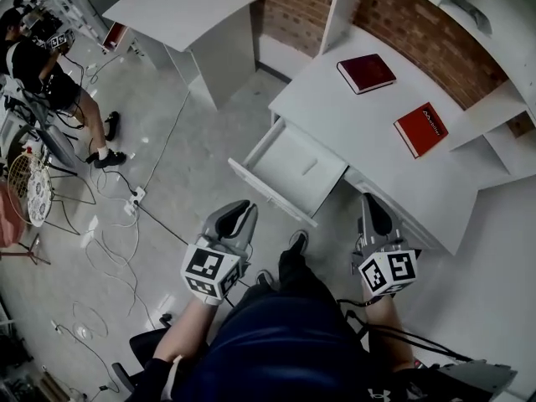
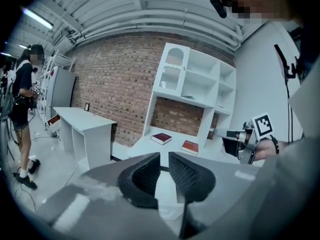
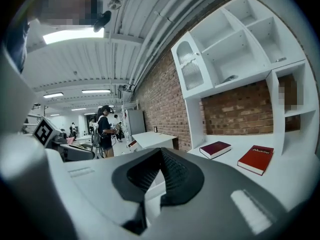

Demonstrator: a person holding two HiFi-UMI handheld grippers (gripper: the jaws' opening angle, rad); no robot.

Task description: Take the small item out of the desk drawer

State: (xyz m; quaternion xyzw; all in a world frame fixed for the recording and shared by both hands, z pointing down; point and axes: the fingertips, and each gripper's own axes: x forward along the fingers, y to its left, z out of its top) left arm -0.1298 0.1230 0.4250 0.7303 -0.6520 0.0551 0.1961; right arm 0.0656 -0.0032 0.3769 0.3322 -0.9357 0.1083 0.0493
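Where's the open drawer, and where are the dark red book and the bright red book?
drawer [image 1: 268,193], head view, on its white front panel.
dark red book [image 1: 366,73], head view, middle of its cover.
bright red book [image 1: 421,129], head view, middle of its cover.

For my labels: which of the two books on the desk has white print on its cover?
The brighter red book; the darker maroon book shows a plain cover.
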